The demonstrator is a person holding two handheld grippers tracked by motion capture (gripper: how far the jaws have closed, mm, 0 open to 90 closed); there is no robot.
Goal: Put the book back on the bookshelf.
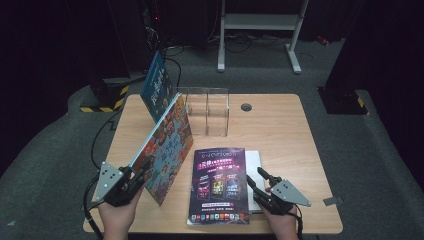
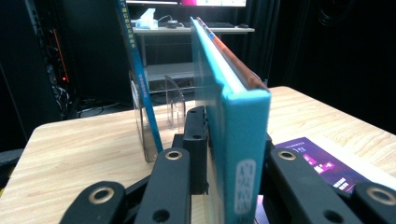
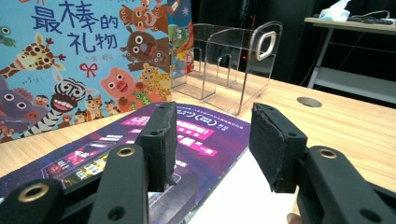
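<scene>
The colourful animal picture book (image 1: 167, 152) stands on edge at the near left of the desk (image 1: 280, 130), clamped between the fingers of our left gripper (image 1: 142, 172), not yet filed. Our right gripper (image 1: 260, 182) hovers with fingers wide over the flat purple magazine (image 1: 220, 185). Farther back, one blue book (image 1: 157, 85) already leans at the clear acrylic rack (image 1: 207, 111); two items remain, we judge.
</scene>
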